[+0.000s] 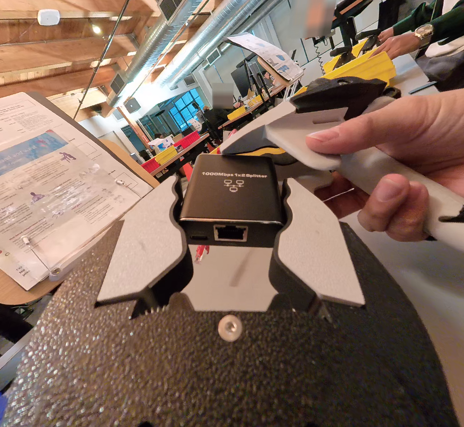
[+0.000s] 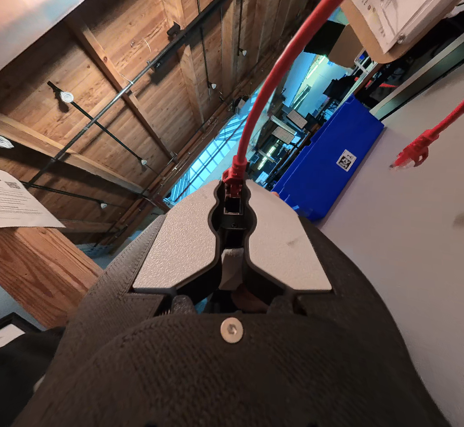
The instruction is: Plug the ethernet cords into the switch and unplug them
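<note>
My left gripper (image 1: 232,183) is shut on a black switch box (image 1: 233,204) and holds it up in the air. An empty port (image 1: 230,232) on the switch's near end faces the camera. In the right wrist view my right gripper (image 2: 233,183) is shut on a red ethernet plug (image 2: 233,176) at the switch's far end (image 2: 233,224), beside an empty port (image 2: 233,207). Its red cord (image 2: 271,75) arcs upward. In the left wrist view a finger (image 1: 276,136) of the right gripper lies over the switch's far edge. A second red plug (image 2: 411,153) lies loose on the white table (image 2: 389,251).
A hand (image 1: 401,163) holds the right gripper. An instruction sheet on a stand (image 1: 50,176) is at the left. A blue bin (image 2: 326,163) stands at the table's far edge. Yellow bins (image 1: 361,68) and another person's arm (image 1: 424,31) are at the upper right.
</note>
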{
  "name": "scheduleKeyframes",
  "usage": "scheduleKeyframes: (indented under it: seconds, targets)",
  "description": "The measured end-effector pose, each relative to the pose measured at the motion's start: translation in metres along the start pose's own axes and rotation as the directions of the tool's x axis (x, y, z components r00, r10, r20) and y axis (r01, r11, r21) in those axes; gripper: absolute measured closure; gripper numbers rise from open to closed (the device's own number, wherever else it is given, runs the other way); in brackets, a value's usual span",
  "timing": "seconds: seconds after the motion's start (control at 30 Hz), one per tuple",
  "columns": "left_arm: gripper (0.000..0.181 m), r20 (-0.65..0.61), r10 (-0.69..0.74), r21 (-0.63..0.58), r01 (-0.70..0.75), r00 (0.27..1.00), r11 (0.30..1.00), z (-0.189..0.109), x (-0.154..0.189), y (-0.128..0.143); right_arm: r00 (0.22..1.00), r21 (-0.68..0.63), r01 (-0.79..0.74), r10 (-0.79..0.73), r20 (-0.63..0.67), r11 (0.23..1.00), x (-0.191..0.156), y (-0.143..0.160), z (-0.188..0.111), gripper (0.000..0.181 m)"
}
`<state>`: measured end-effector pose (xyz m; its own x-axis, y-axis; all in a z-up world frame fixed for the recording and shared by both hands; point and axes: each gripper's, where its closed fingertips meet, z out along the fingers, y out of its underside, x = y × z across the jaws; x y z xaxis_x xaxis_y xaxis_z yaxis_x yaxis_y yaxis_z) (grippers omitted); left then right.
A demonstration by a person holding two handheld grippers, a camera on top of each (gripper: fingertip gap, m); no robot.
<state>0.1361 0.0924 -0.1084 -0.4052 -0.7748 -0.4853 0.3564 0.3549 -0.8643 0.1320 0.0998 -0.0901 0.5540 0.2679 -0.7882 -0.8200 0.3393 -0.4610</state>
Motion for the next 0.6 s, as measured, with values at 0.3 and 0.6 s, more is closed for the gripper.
scheduleKeyframes:
  seconds: [0.3,0.6]
  targets:
    - [0.106,0.01,-0.002,-0.013,0.002,1.0,1.0,0.0008,-0.0004,0.0023,1.0,0.042,-0.007,0.007,0.001,0.999,0.0017,-0.0017,-0.0002,0.168]
    - [0.106,0.014,-0.04,0.017,0.04,0.999,0.999,0.0013,0.0008,-0.0015,0.993,-0.029,0.117,-0.117,-0.001,0.993,-0.0018,-0.0004,-0.0008,0.168]
